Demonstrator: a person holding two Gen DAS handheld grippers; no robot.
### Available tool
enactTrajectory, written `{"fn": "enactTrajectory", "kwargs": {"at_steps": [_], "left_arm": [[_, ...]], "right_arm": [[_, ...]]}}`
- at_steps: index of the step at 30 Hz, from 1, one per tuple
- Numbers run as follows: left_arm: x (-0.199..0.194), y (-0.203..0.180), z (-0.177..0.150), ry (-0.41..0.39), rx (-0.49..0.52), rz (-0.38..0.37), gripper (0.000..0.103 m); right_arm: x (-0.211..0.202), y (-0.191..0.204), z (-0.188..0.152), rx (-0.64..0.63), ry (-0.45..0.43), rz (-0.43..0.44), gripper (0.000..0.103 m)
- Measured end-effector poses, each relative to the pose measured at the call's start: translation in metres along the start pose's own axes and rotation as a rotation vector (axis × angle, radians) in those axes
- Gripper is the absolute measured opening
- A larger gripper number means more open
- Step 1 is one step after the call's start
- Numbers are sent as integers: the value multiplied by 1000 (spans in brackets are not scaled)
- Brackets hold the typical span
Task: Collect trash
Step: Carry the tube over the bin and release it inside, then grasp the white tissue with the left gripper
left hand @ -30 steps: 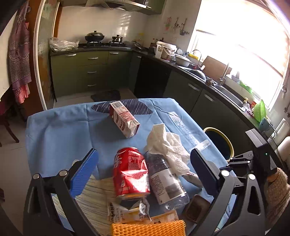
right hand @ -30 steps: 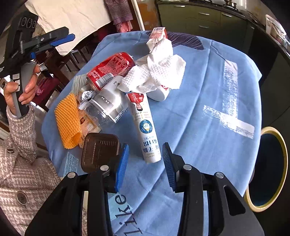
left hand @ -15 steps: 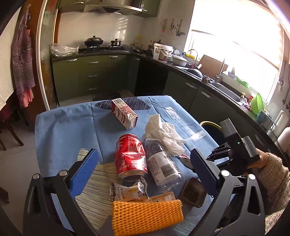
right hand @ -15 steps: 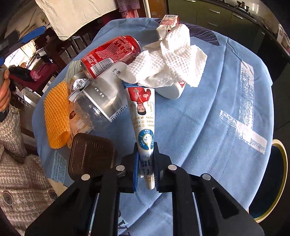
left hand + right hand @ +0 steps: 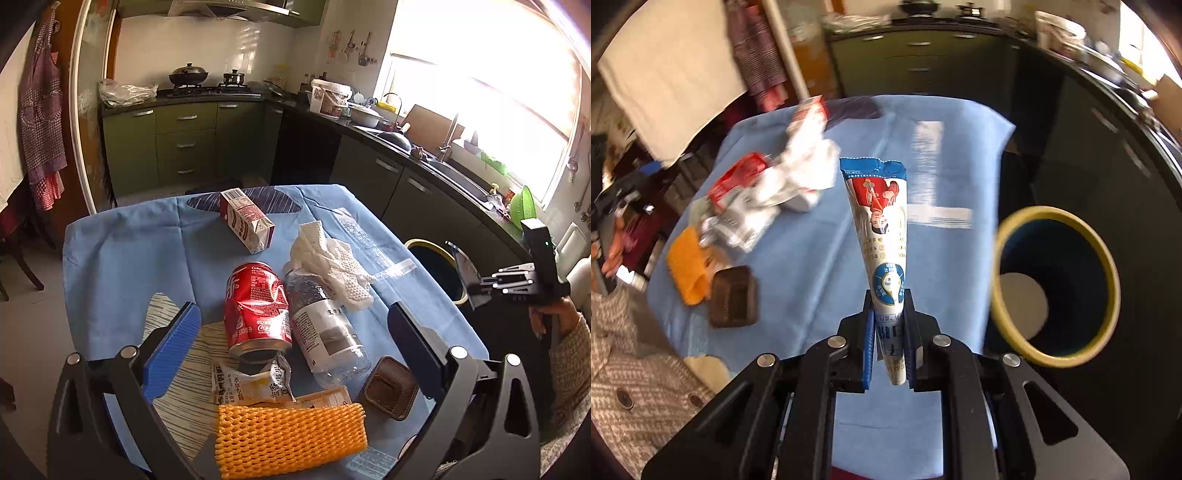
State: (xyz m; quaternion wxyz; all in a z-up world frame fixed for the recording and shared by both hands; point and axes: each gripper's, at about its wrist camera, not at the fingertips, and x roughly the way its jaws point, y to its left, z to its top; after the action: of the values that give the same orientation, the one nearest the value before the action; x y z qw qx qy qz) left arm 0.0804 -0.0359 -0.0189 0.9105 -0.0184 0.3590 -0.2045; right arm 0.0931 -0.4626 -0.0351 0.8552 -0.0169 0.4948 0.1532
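Item: cone-shaped wrapper (image 5: 882, 236), white with blue crimped top edge, red cartoon figure, round blue emblem. Narrow end clenched in the right gripper (image 5: 890, 343) jaws, held above the blue-clothed table (image 5: 820, 266) beside the yellow-rimmed bin (image 5: 1056, 284). Left gripper (image 5: 295, 343) jaws spread wide, empty, over remaining litter.

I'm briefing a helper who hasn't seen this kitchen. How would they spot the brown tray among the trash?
On the blue-clothed table, look in the trash pile's near right corner. The brown plastic tray sits there, just right of the clear bottle and beside the orange foam net. It is the only dark, square, empty tub.
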Motion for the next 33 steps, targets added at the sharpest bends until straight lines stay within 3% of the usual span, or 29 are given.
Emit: {"fn": "enactTrajectory", "kwargs": {"at_steps": [4, 9, 14, 24, 30, 33], "left_arm": [[1, -4, 1, 5, 9, -1, 96], [1, -4, 2, 8, 9, 8, 97], [2, -5, 3, 16, 10, 15, 96], [18, -1, 13, 73, -2, 39, 96], [57, -5, 34, 198, -13, 23, 96], [88, -13, 50, 282, -14, -29, 96]], "right_arm": [[12, -81, 8, 176, 21, -146, 14], [49, -140, 13, 271, 81, -216, 14], [75, -175, 18, 344, 89, -248, 42], [61, -164, 3, 379, 67, -216, 44], [59, -155, -2, 371, 69, -197, 46], [62, -151, -3, 368, 69, -183, 46]]}}
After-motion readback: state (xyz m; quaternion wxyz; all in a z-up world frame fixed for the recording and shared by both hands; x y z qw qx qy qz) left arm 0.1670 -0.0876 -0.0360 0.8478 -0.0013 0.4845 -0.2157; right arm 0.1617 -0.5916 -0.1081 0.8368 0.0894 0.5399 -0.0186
